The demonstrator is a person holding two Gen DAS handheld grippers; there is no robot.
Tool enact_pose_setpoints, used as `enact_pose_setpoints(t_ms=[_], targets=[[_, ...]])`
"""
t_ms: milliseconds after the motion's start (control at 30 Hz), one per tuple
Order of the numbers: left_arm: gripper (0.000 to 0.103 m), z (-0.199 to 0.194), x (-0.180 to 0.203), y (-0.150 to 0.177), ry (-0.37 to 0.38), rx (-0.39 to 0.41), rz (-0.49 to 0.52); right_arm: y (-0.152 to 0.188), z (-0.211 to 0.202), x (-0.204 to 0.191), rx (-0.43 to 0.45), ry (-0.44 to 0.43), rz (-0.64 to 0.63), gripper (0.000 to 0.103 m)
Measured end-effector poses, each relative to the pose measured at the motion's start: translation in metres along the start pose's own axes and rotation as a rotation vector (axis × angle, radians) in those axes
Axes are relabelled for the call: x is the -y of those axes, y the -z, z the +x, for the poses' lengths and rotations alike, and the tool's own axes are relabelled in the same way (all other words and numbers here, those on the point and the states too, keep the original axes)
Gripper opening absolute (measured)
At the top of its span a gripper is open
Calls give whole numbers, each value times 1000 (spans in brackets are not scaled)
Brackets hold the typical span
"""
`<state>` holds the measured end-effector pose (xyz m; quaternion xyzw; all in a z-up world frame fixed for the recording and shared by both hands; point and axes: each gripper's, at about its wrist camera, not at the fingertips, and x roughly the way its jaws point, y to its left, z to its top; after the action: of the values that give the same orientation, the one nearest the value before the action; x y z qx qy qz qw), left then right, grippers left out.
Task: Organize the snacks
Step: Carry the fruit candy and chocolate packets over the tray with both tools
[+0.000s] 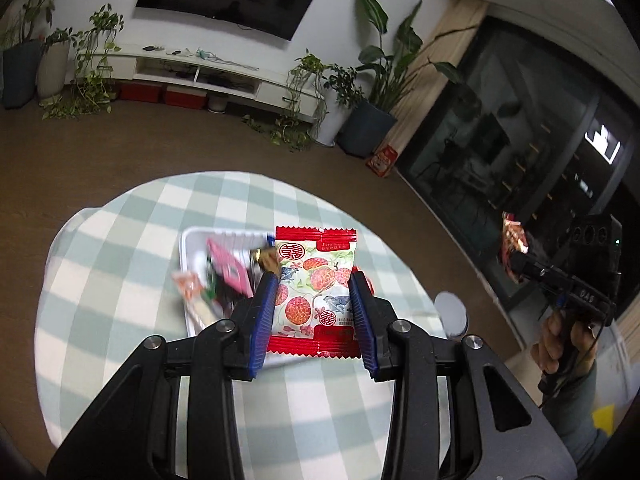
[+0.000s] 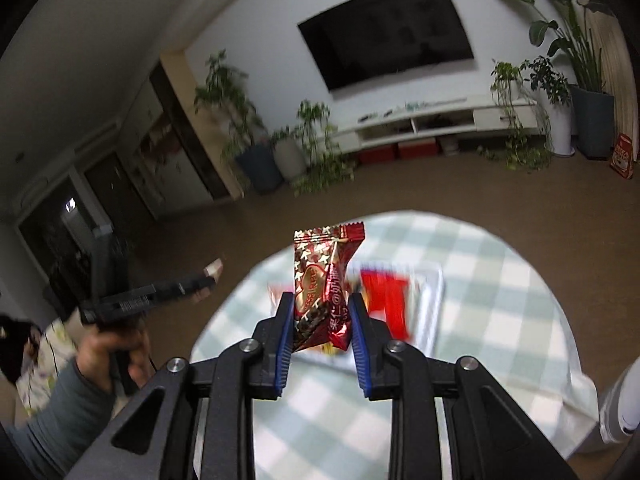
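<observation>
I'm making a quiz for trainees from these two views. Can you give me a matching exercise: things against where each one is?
Things:
1. white packet printed with red fruit
2. dark red foil candy wrapper
3. white plastic tray
4. pink flat packet

Places:
A. on the green-and-white checked tablecloth
B. between the left tool's fingers
C. inside the tray
D. between the right tool's fingers

Pairs: 1-B, 2-D, 3-A, 4-C

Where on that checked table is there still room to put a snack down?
The green-and-white checked tablecloth lies bare to the left of the white plastic tray, beyond its far rim, and in front of it. The tray itself is crowded with a pile of wrapped snacks.
</observation>
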<state>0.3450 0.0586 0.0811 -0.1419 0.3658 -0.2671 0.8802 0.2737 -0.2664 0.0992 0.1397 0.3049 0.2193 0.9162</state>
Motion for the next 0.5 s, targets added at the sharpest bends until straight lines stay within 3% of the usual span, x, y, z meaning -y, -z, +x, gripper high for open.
enact_pose_setpoints(t_ms=[200,500], targets=[[34,41,-15,-23,7,-28,-31,-20,71,-11,-50,-25,-3,28],[34,127,-41,-8,-37,-113,-60,11,172,4,-215,65,7,28]])
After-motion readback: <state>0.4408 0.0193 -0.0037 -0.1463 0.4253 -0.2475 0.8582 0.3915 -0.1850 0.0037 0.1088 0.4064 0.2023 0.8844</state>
